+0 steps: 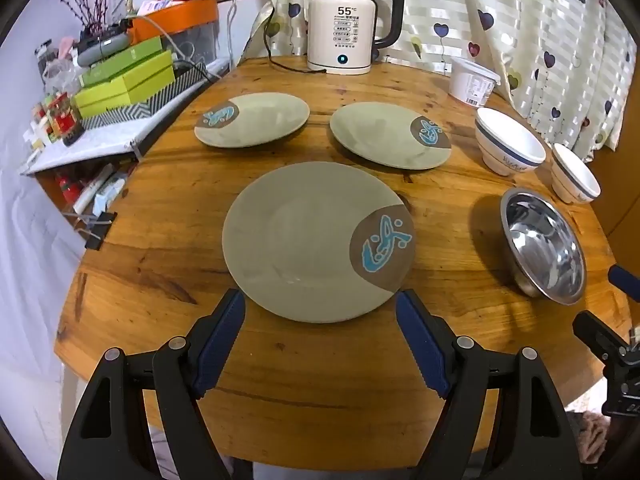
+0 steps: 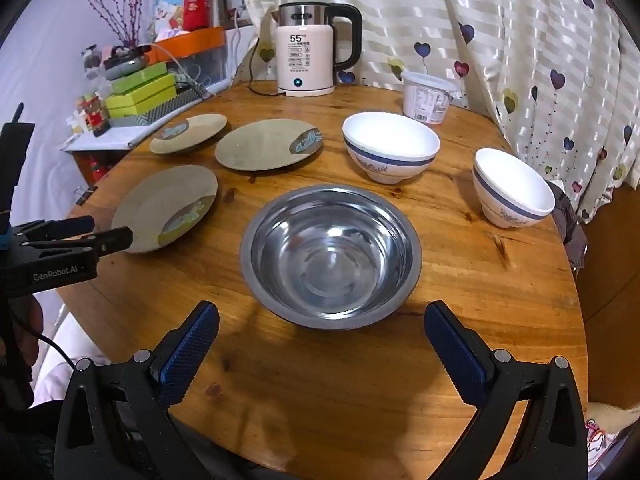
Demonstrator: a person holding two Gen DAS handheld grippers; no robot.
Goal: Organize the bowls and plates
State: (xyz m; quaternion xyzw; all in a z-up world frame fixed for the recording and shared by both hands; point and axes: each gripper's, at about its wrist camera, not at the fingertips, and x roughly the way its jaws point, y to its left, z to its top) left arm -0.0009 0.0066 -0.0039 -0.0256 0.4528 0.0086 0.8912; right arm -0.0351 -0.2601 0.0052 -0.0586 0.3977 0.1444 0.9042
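Observation:
Three green plates with a blue fish patch lie on the round wooden table (image 1: 160, 240): a near plate (image 1: 308, 240), a far left plate (image 1: 256, 120) and a far right plate (image 1: 384, 134). My left gripper (image 1: 320, 300) hangs open just short of the near plate's front rim, nothing between its fingers. A steel bowl (image 2: 332, 252) sits in front of my right gripper (image 2: 320, 312), which is open and empty. Behind it stand two white bowls with a blue band, a larger one (image 2: 390, 148) and a smaller one (image 2: 512, 186).
An electric kettle (image 1: 344, 28) and a white tub (image 1: 472, 80) stand at the table's far edge against a heart-print curtain (image 2: 520, 40). Green boxes (image 1: 124, 80) and clutter fill a side shelf on the left. The table's front strip is bare wood.

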